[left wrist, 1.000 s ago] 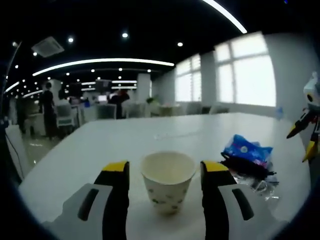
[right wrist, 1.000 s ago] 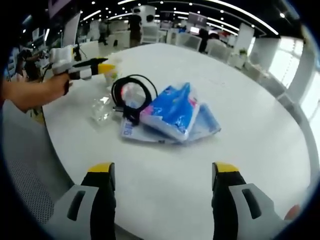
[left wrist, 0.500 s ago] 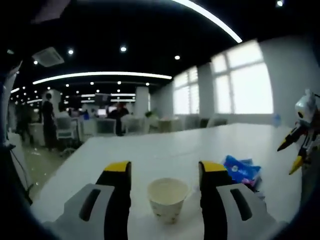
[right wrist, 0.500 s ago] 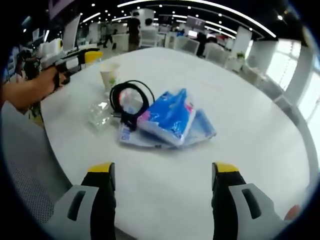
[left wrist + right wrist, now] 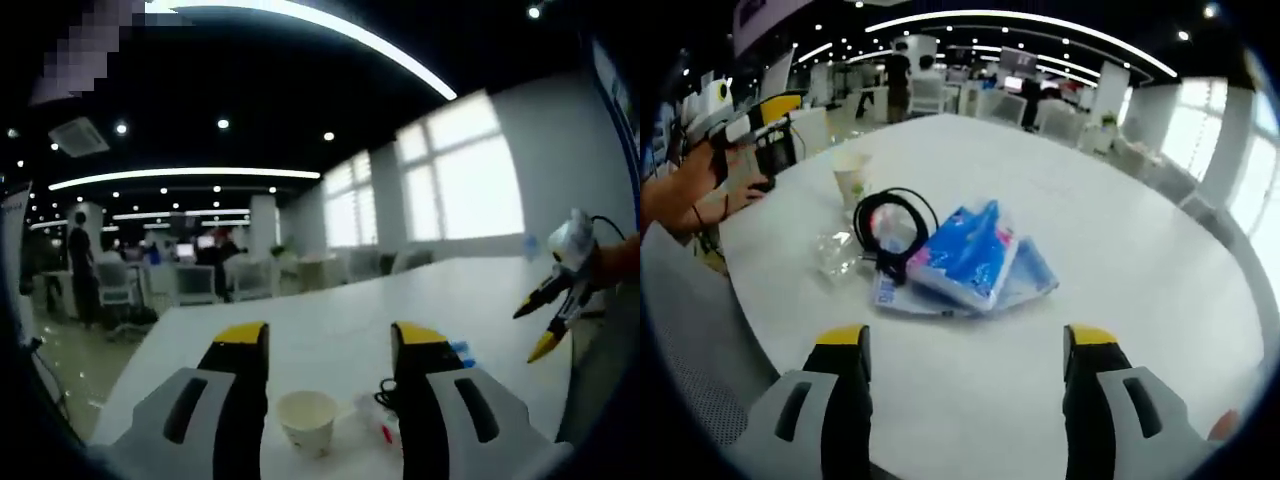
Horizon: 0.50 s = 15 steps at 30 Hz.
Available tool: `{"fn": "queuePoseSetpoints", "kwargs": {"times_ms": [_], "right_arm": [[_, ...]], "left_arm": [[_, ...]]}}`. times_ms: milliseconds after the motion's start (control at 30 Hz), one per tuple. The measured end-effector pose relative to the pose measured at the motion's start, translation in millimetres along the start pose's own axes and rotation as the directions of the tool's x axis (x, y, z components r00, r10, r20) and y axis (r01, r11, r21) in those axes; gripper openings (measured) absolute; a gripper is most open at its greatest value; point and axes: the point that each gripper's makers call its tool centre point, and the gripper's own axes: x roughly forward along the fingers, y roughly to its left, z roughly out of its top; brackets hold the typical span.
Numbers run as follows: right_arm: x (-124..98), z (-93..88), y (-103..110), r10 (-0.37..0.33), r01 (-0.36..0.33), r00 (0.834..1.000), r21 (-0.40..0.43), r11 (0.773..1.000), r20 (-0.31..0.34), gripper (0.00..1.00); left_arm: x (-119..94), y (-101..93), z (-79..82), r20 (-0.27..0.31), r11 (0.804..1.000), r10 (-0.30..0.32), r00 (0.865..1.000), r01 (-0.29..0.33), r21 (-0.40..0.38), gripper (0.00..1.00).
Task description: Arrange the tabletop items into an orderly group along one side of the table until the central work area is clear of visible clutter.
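Note:
A white paper cup (image 5: 307,420) stands upright on the white table (image 5: 330,325), low between my left gripper's (image 5: 328,340) open jaws and apart from them. The right gripper view has the cup (image 5: 852,180) near the table's left edge, beside a black cable coil (image 5: 890,225), a clear plastic wrapper (image 5: 835,255) and blue tissue packs (image 5: 965,255). My left gripper (image 5: 780,105) hovers up and left of the cup, held by a hand (image 5: 680,190). My right gripper (image 5: 968,345) is open over bare table, short of the packs. It also shows far right (image 5: 535,325).
The table's far half (image 5: 1120,200) is bare. The table rim (image 5: 750,320) curves close on the left. Desks, chairs and people fill the office behind. Windows (image 5: 460,175) line one wall.
My left gripper has drawn back and up from the cup, which stays standing on the table. The right gripper has hardly moved; its view has only shifted a little.

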Motion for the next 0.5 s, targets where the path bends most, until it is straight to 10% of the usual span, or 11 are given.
{"fn": "queuePoseSetpoints", "kwargs": {"times_ms": [500], "right_arm": [[-7.1,25.1,25.6,0.115,-0.122,0.987,0.058,0.991,0.11,0.77]], "left_arm": [[-29.3,-31.7,23.4,-0.073,0.999,-0.029,0.997,0.028,-0.017,0.42]]}}
